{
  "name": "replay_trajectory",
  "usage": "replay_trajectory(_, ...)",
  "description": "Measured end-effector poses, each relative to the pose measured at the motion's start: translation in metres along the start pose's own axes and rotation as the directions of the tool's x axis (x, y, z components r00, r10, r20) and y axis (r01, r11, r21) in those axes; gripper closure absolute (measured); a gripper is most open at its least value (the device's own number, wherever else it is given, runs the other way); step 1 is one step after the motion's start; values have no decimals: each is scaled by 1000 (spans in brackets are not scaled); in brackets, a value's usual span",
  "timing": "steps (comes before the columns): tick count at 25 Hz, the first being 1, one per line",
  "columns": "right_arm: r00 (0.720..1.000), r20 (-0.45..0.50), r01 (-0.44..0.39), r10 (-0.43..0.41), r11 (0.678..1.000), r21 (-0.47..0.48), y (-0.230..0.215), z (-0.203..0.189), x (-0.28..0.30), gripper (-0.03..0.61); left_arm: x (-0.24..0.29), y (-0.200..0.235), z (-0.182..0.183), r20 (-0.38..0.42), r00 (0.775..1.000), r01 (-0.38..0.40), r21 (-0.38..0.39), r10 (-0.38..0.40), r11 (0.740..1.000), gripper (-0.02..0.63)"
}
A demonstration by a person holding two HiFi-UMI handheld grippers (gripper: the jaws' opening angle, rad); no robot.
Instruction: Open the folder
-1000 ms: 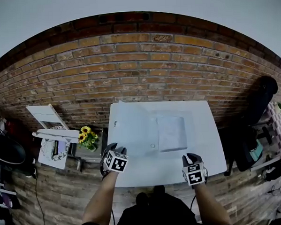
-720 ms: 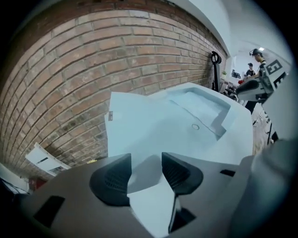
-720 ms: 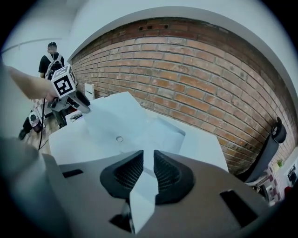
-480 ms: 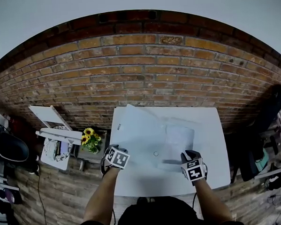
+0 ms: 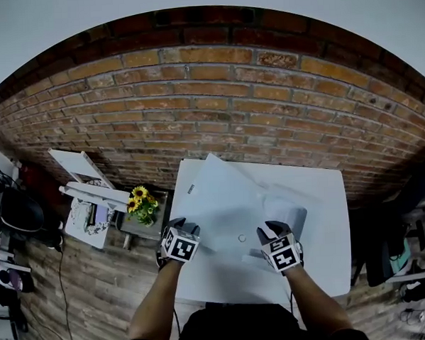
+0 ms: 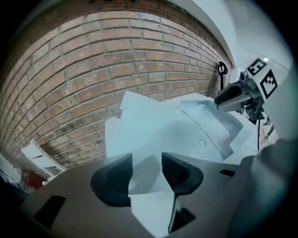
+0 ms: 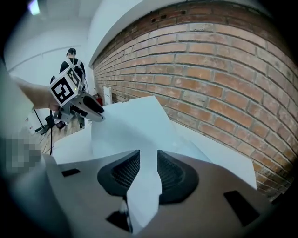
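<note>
Fingers (image 6: 114, 179) of the left gripper (image 6: 146, 162) stand moderately apart, a corner of the thin, flat white folder (image 5: 225, 208) lying loose between them. Those (image 7: 174, 179) of the right gripper (image 7: 148, 158) are narrowly apart, having just been opening, with the folder's raised cover (image 7: 125, 121) between them. Partly opened, the folder lies on the white rectangular table (image 5: 329, 223) before a red brick wall (image 5: 194, 95).

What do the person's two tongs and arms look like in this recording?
Both the left tongs and right tongs have grey bodies with black ribbed pads. Each carries a white cube printed with black square markers. The forearms are bare; dark clothing shows at the body.
</note>
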State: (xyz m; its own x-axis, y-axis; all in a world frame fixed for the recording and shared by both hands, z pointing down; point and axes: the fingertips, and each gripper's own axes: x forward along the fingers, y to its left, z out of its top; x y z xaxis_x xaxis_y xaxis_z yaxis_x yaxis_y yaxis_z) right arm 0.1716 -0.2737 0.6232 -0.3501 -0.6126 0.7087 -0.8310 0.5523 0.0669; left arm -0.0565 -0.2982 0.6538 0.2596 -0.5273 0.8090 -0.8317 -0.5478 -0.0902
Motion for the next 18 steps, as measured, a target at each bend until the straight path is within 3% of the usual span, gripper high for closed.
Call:
replay_trajectory(6, 991, -3, -132, 132, 988, -84, 47, 32, 44, 448, 7, -6, -46, -96, 995, -9, -104, -2, 995, 407)
replay_trajectory(10, 982, -21, -189, 188, 973, -133, 73, 40, 63, 445, -1, -24, -78, -124, 991, 24, -200, -50, 979, 407)
replay_trajectory(14, 980, -9, -197, 197, 972, -125, 80, 38, 56, 448, -13, -36, -96, -55, 995, 64, -259, -81, 964, 413)
replay_trajectory(18, 991, 51, -122, 127, 989, -85, 66, 39, 30, 489, -24, -33, -88, 28, 997, 73, -251, -68, 965, 430)
